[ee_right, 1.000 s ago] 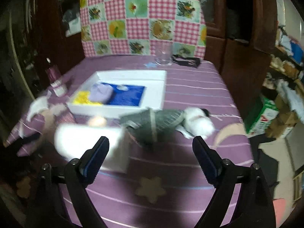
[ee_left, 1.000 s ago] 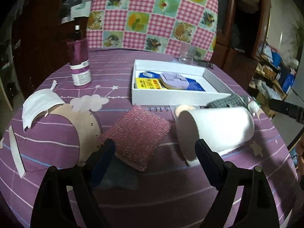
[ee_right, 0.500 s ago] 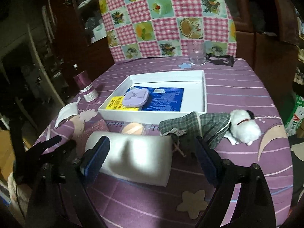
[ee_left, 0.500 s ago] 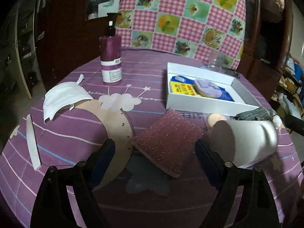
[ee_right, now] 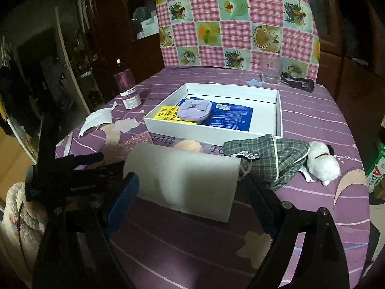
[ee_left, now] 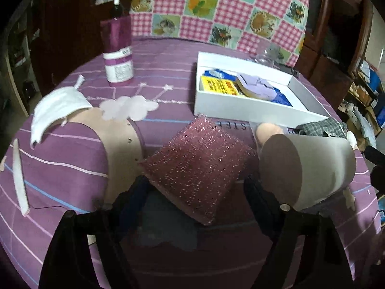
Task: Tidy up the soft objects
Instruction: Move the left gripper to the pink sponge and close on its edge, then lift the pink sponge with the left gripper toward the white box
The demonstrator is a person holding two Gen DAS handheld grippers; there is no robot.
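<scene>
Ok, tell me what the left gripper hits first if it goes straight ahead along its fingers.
The left gripper, open, would most likely meet the pink glittery sponge first; its near corner already lies between the fingertips. Whether the fingers ride above it is unclear.

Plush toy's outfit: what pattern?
Grey-green plaid outfit on the plush toy; clearest in the right wrist view.

Purple table [ee_right: 312, 110] — sponge [ee_left: 199, 166], roll [ee_right: 185, 180], box [ee_right: 214, 130].

A lived-in home: round table under purple cartoon tablecloth [ee_right: 312, 110], patchwork-covered chair [ee_right: 235, 24], dark wooden cabinets [ee_right: 113, 31], cluttered shelves behind.
</scene>
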